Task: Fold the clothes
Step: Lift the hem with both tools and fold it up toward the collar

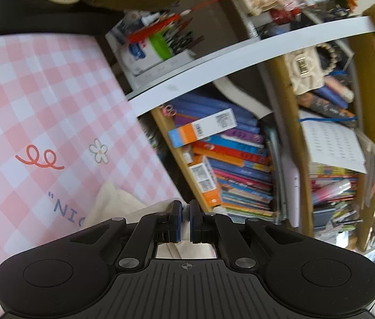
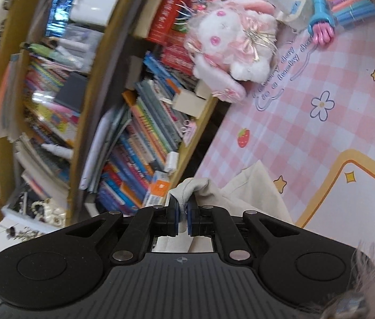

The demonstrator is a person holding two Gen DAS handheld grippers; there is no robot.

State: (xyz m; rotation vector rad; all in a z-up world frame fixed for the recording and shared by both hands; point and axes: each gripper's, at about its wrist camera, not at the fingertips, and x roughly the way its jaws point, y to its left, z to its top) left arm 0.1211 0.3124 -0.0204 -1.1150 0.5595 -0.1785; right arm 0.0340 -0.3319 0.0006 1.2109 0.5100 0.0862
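- Left tongs [image 1: 186, 210]: pinched tight on an edge of the cream cloth [image 1: 112, 204], which trails down and left over the bench [image 1: 41, 93].
- Right tongs [image 2: 182, 207]: likewise clamped on a bunched fold of the cloth [image 2: 251, 186] — the rest drapes to the right onto the pink checked bench [image 2: 333, 85].
- Beyond both, a bookshelf [image 1: 240, 159] crammed with books, blurred.
- A plush rabbit [image 2: 230, 45] sits at the bench's far edge — probably leaning against the books.
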